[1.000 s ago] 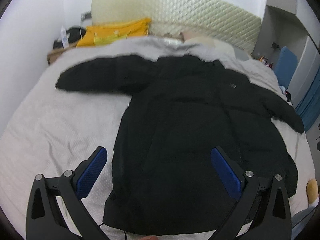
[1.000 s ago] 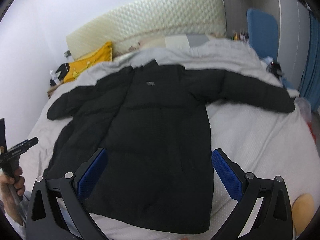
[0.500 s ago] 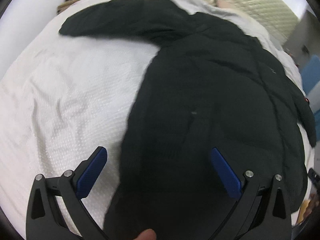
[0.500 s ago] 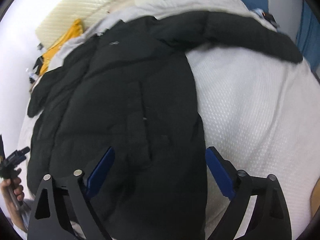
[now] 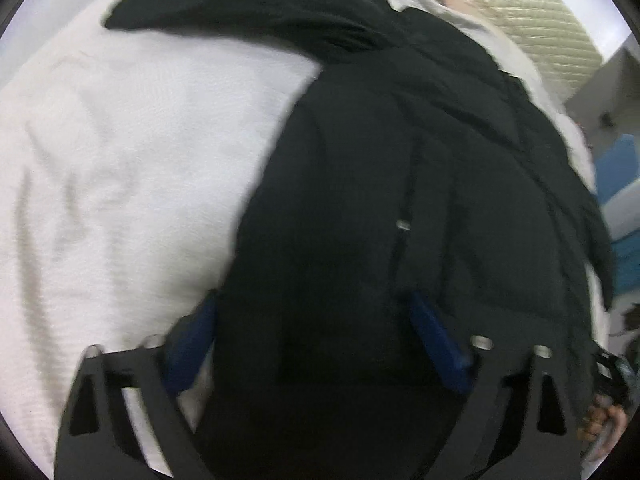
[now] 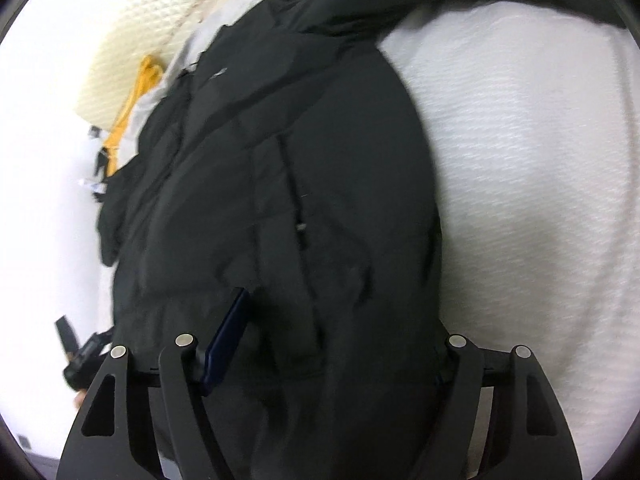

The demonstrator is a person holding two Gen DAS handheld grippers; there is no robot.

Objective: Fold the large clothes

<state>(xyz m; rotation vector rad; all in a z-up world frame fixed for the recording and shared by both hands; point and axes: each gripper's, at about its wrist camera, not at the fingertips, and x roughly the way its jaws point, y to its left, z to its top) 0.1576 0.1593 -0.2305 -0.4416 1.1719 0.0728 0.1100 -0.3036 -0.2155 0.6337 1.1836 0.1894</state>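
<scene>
A large black padded coat (image 5: 400, 184) lies spread front-up on a white bedspread (image 5: 120, 168), one sleeve (image 5: 240, 12) stretched toward the upper left. My left gripper (image 5: 316, 336) is down on the coat's lower left part. Its jaws are closing, one blue pad (image 5: 196, 340) at the coat's side edge and the other sunk into the fabric. My right gripper (image 6: 332, 352) is down on the coat's (image 6: 300, 184) lower right part, also closing with fabric bulging between the jaws. Its left pad (image 6: 228, 344) shows; the right pad is hidden behind the coat's edge.
A cream quilted headboard (image 6: 132, 28) stands behind the bed, with a yellow garment (image 6: 148, 76) at its foot. Bare bedspread (image 6: 540, 184) lies right of the coat. Something blue (image 5: 624, 184) stands past the bed's right side. A hand (image 5: 604, 424) shows at the lower right.
Both grippers have come down from above the bed onto the coat's lower part and tipped downward. Their jaws have narrowed, and fabric now bulges between them.
</scene>
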